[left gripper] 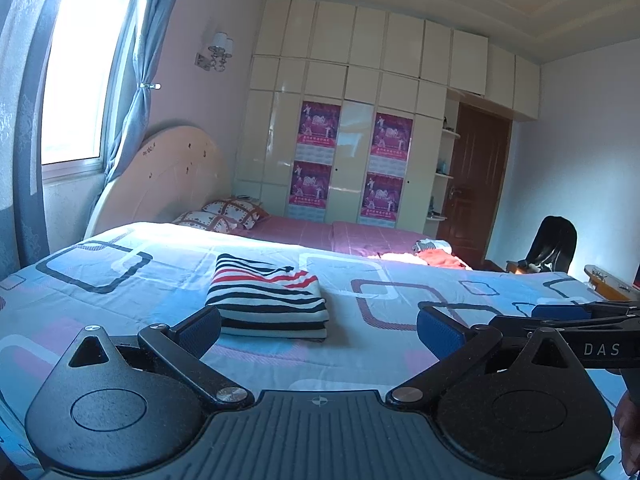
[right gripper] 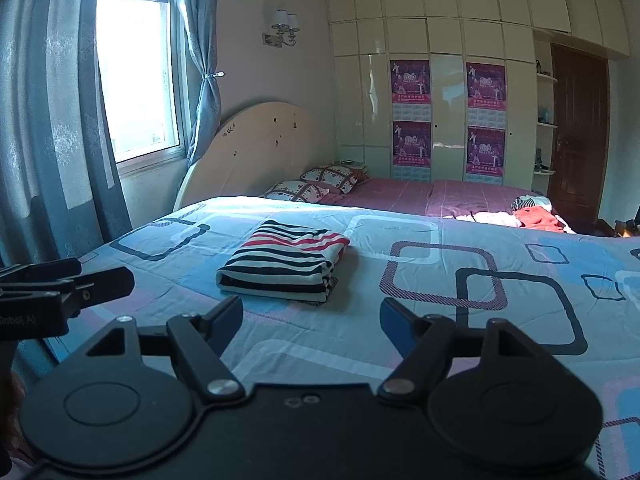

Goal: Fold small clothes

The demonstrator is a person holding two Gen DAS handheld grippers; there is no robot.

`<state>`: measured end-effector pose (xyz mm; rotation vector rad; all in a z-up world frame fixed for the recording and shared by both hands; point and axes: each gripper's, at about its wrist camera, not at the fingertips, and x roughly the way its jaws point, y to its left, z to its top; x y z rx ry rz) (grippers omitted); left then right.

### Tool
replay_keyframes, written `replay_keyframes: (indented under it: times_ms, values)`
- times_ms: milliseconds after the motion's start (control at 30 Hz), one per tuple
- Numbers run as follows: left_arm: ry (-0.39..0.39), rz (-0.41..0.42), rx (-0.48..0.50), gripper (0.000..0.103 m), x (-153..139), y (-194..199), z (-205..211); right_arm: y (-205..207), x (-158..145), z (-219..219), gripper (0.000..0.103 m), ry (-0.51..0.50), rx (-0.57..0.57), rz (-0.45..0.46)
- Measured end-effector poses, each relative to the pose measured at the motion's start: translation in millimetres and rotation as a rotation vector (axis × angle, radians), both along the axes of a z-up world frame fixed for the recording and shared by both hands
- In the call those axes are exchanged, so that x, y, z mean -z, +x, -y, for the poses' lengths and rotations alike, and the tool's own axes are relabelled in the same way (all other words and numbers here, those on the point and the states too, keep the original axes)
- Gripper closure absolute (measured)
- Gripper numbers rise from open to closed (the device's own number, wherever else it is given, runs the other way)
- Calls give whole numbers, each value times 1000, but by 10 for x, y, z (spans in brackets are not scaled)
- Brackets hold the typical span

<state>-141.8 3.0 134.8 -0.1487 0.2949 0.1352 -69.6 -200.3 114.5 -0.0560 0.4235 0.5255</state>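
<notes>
A folded garment with black, white and red stripes (left gripper: 268, 300) (right gripper: 284, 260) lies flat on the blue patterned quilt (left gripper: 400, 276). My left gripper (left gripper: 320, 326) hovers just short of the garment's near edge, open, with only quilt between its blue pads. My right gripper (right gripper: 310, 318) is open too and holds nothing; the garment lies a little beyond it, slightly left. The two grippers are side by side: the right one shows at the right edge of the left wrist view, the left one at the left edge of the right wrist view.
A small heap of red and striped clothes (left gripper: 438, 254) (right gripper: 534, 214) lies at the far right of the bed. Two patterned pillows (right gripper: 316, 184) rest by the headboard (right gripper: 256, 148). Behind stand a wardrobe (right gripper: 448, 100), a brown door (right gripper: 580, 132) and a black chair (left gripper: 552, 244).
</notes>
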Motion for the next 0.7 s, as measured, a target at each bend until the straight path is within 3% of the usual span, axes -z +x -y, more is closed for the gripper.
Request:
replay_keyframes:
  times_ms: [700]
  values:
    - [1, -3, 20, 0, 8, 16, -5, -17, -10, 37, 28, 10, 21, -4]
